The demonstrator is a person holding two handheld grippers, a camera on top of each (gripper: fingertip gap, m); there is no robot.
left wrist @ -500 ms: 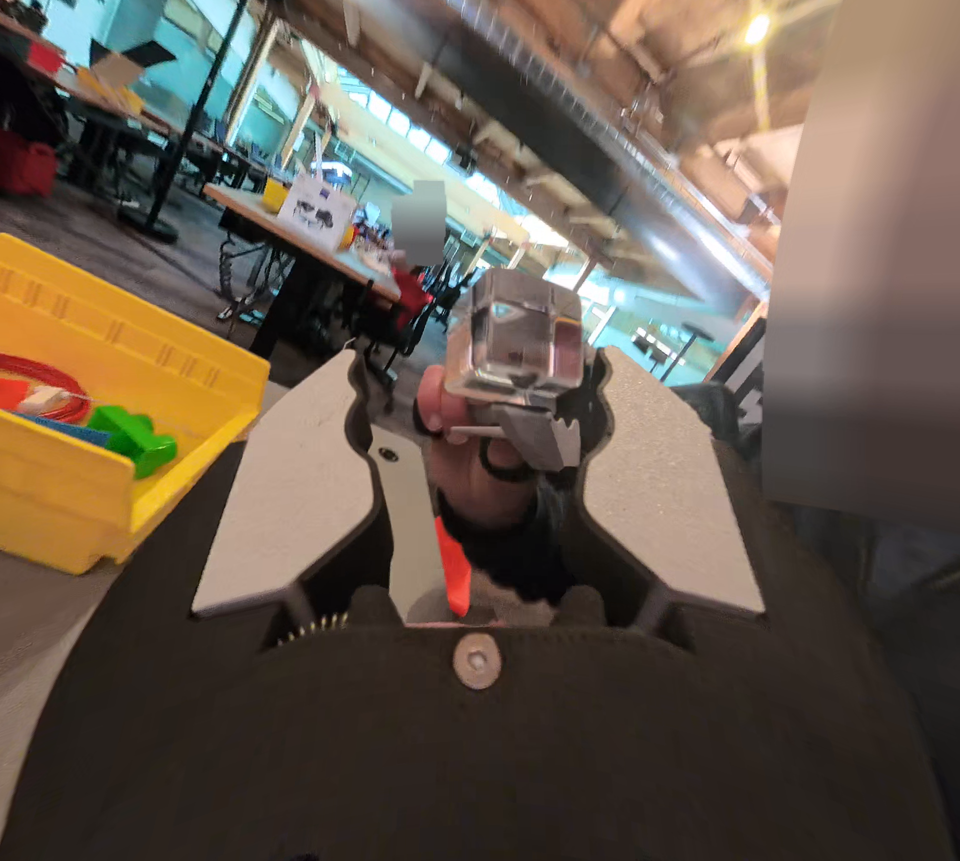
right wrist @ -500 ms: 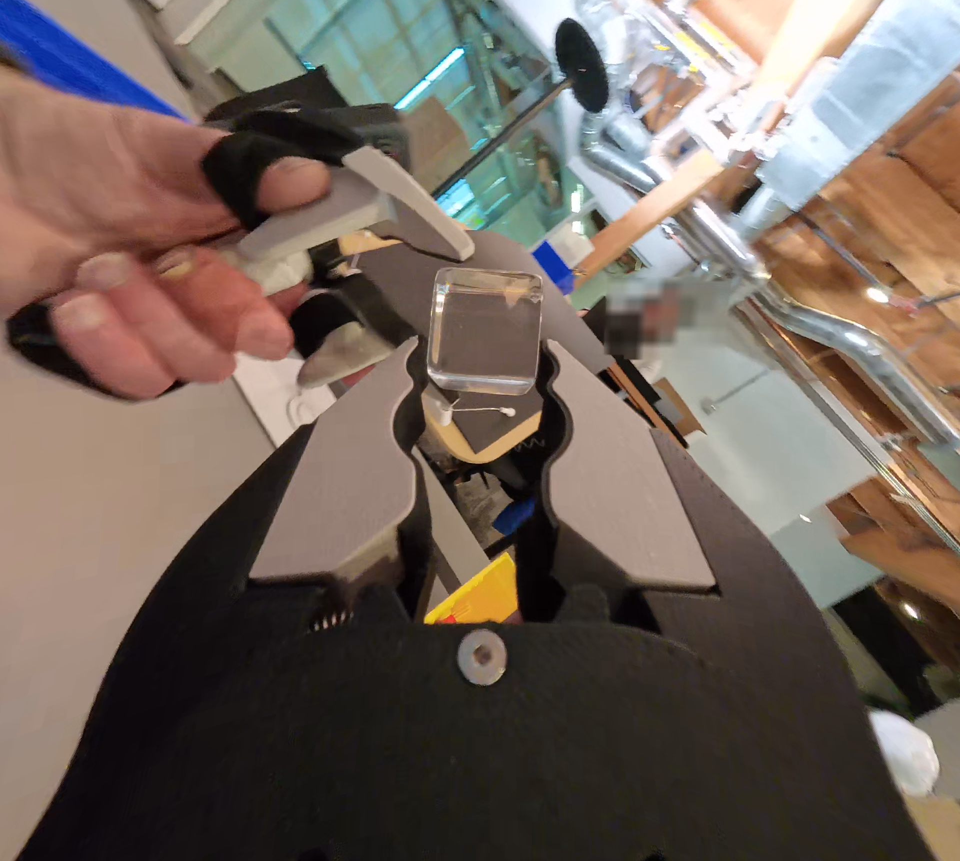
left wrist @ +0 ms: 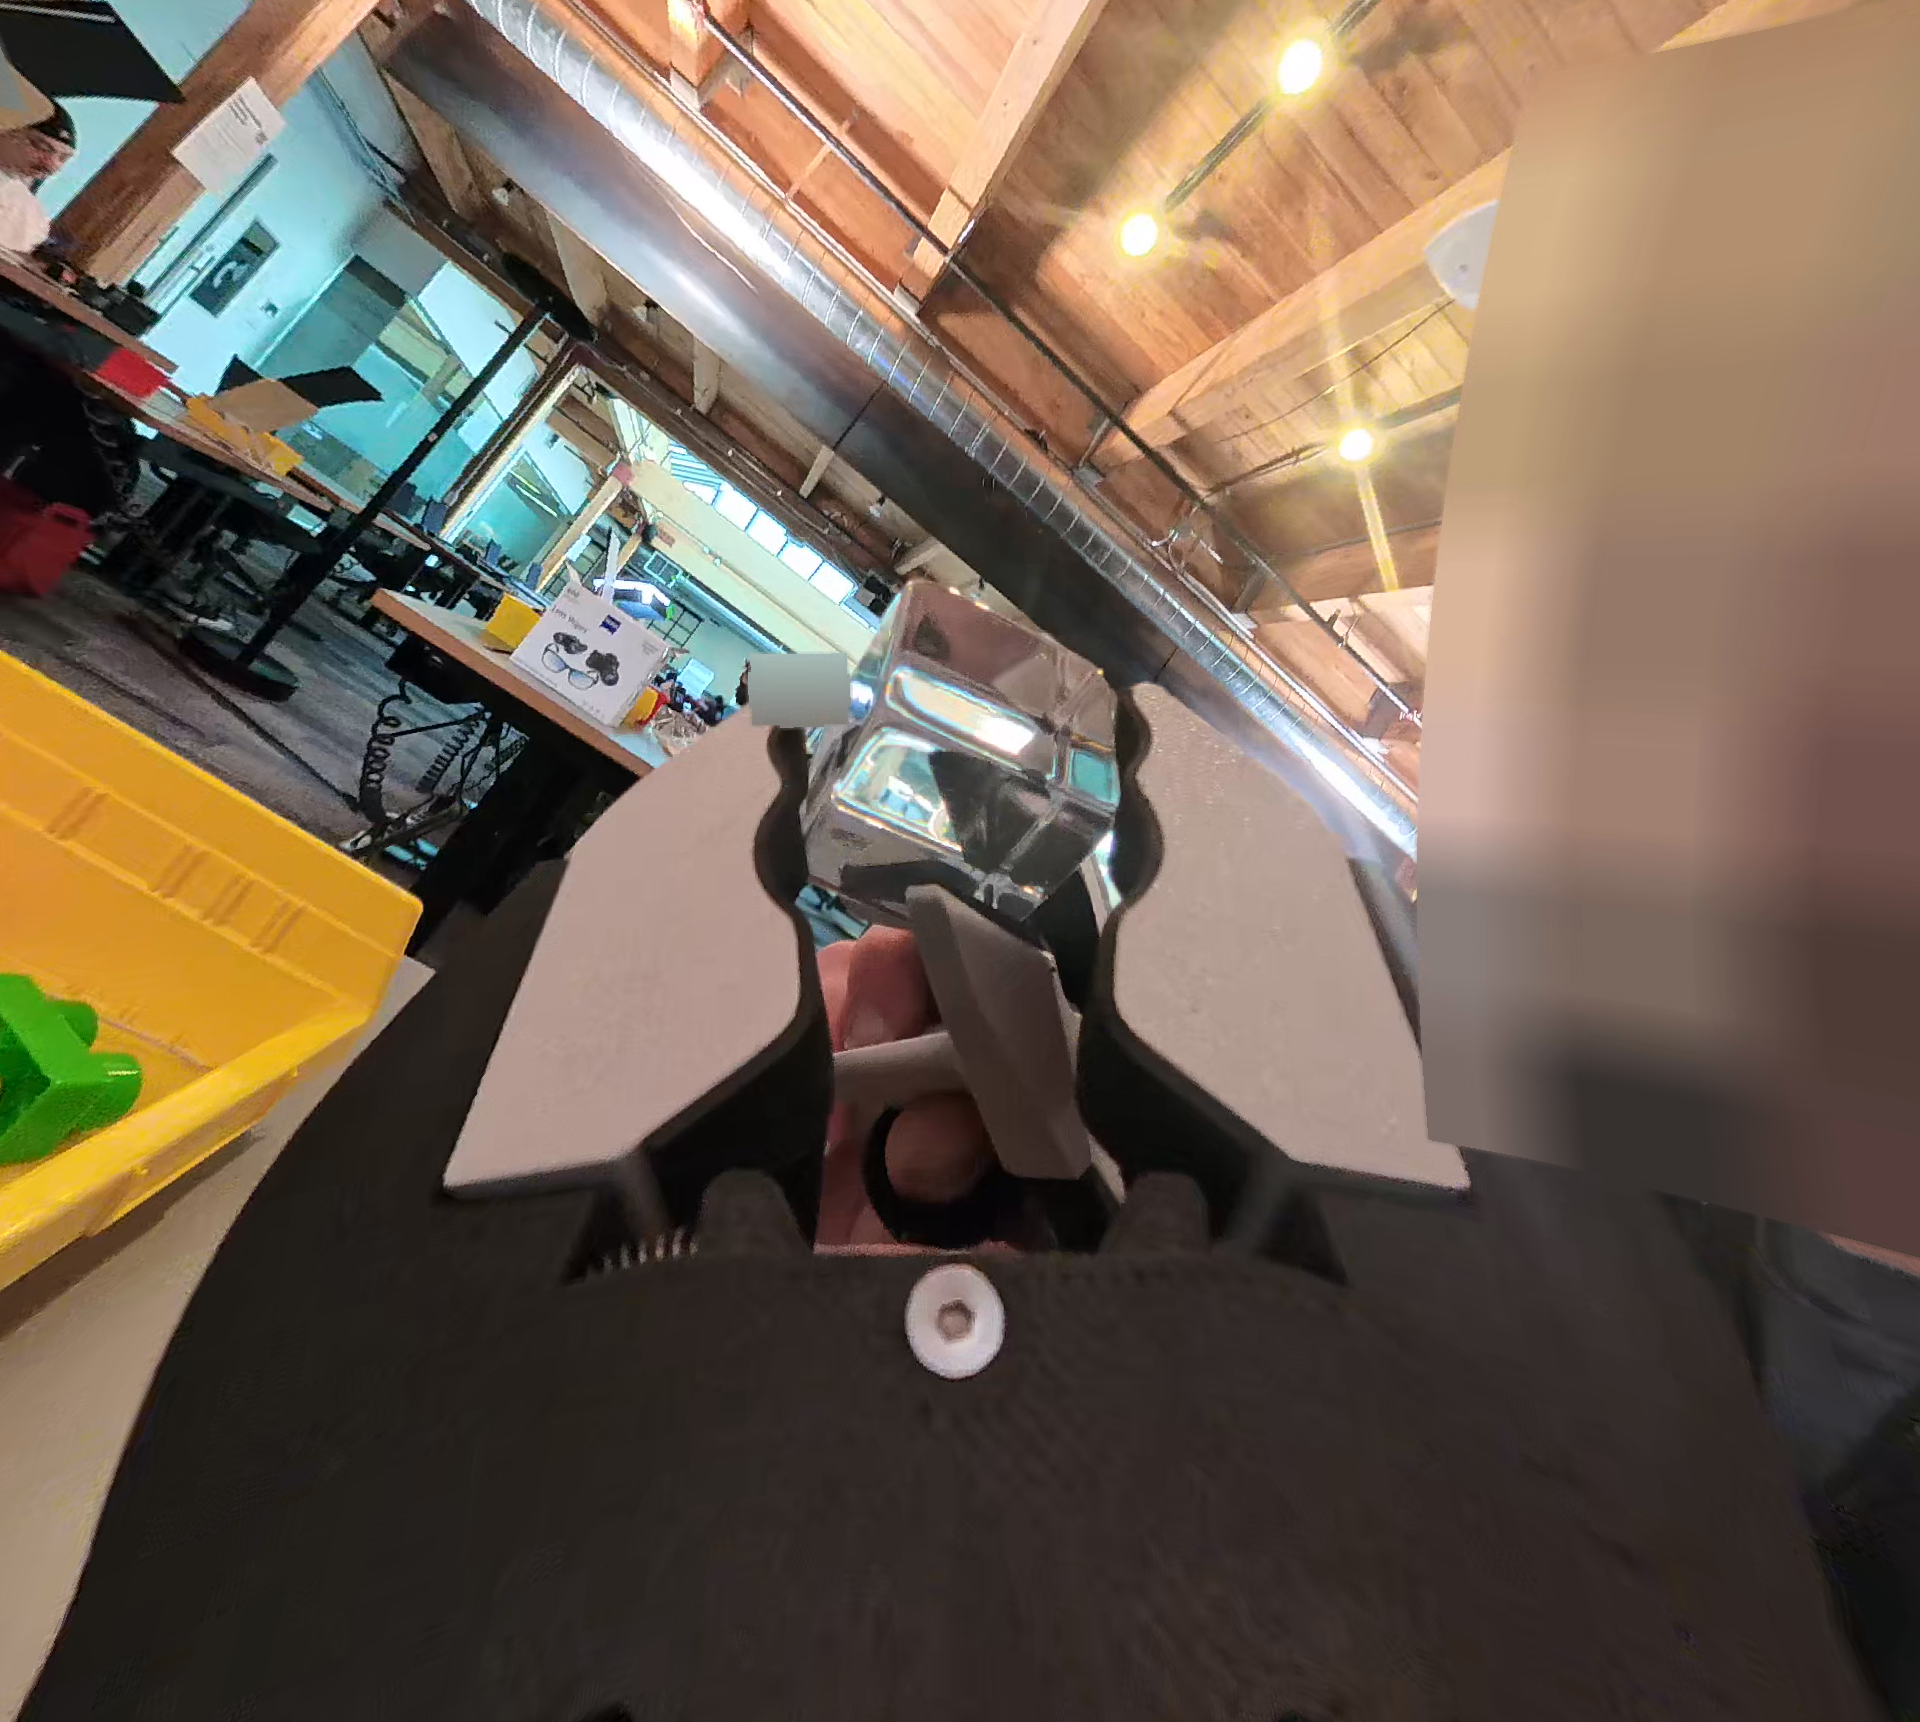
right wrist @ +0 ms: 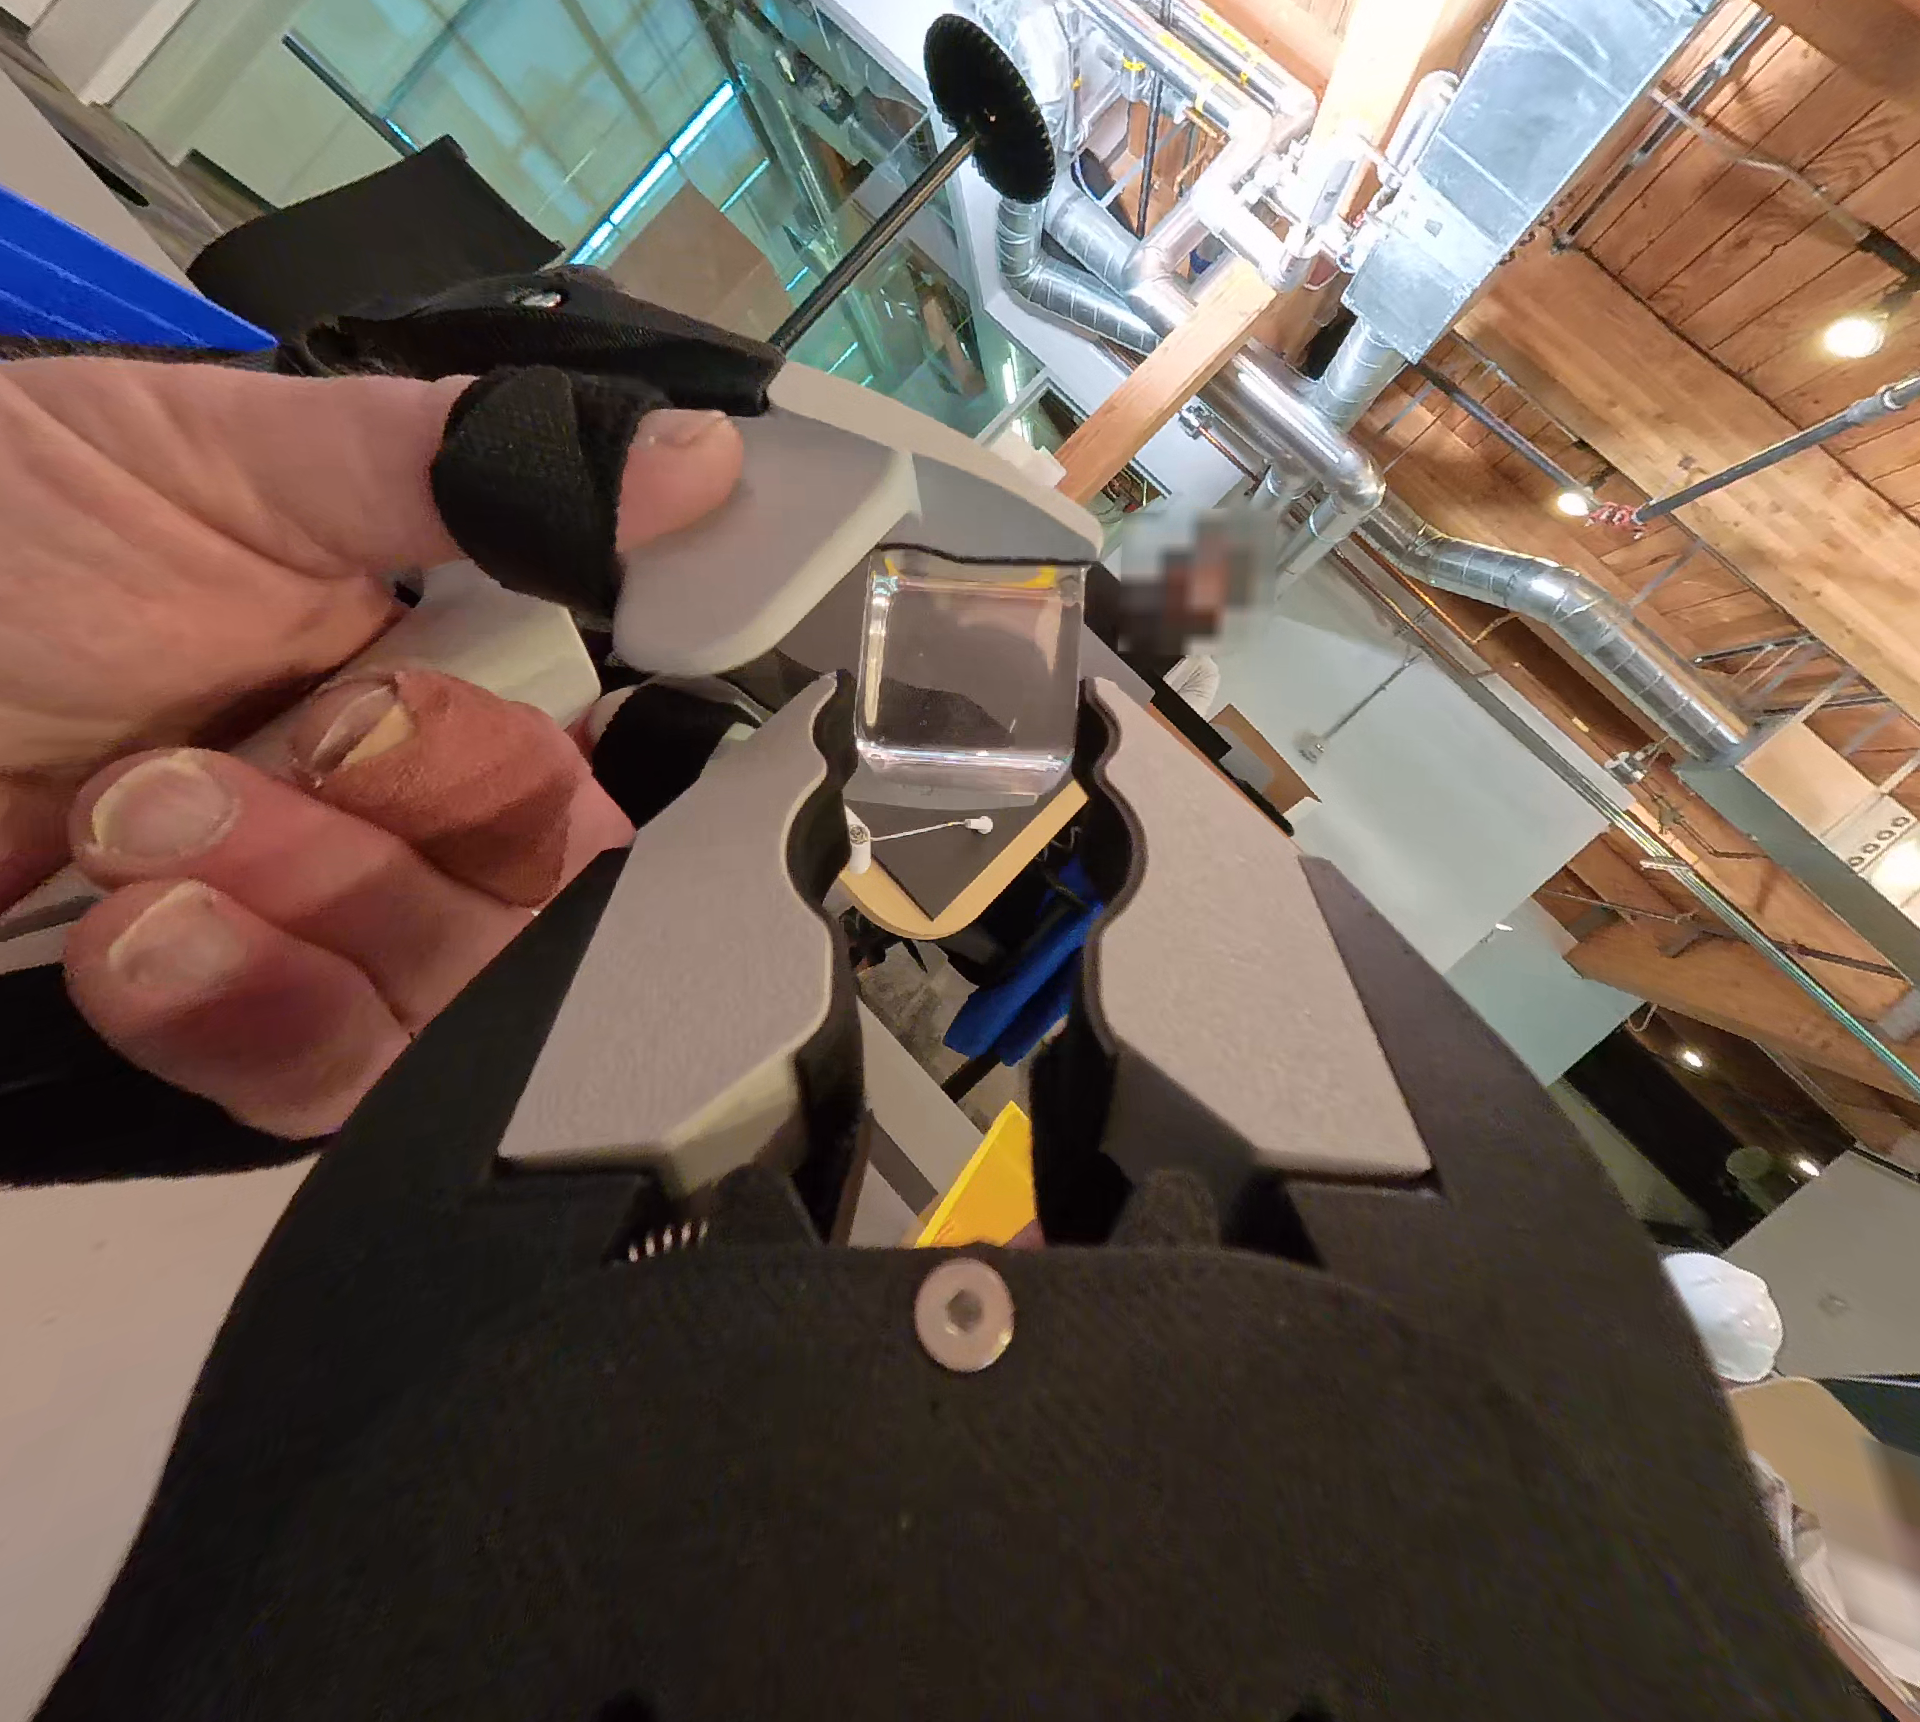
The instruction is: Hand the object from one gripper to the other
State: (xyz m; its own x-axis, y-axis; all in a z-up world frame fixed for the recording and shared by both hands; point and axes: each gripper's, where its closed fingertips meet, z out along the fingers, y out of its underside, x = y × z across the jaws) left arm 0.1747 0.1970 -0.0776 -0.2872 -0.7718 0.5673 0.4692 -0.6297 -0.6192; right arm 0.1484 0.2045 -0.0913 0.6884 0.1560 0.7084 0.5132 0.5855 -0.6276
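A yellow bin (left wrist: 208, 903) is seen at the left edge of the left wrist view, resting on a pale tabletop (left wrist: 125, 1423). Inside it, near the front wall, a green block (left wrist: 52, 1080) is visible; the rest of the bin's contents are cut off by the frame. In the right wrist view a small yellow corner is glimpsed low between the fingers, but what it belongs to cannot be told.

The clear cube (left wrist: 971, 763) is held up in the air, well above the tabletop, with the wooden ceiling behind it. In the left wrist view it is seen tilted, one corner turned toward the camera. In the right wrist view the clear cube (right wrist: 966, 670) is seen nearly square-on, its faces roughly level. No long axis can be given, since its sides appear equal.

The left gripper (left wrist: 961, 799) is partly closed, and both of its grey fingers are seen against opposite sides of the cube. The right gripper (right wrist: 961, 716) is likewise narrowed around the cube, its finger tips pressed on the left and right faces. In the right wrist view a grey finger of the left gripper is seen lying across the cube's top face. A hand (right wrist: 239, 716) is seen there at the left, wrapped around the left gripper's handle.
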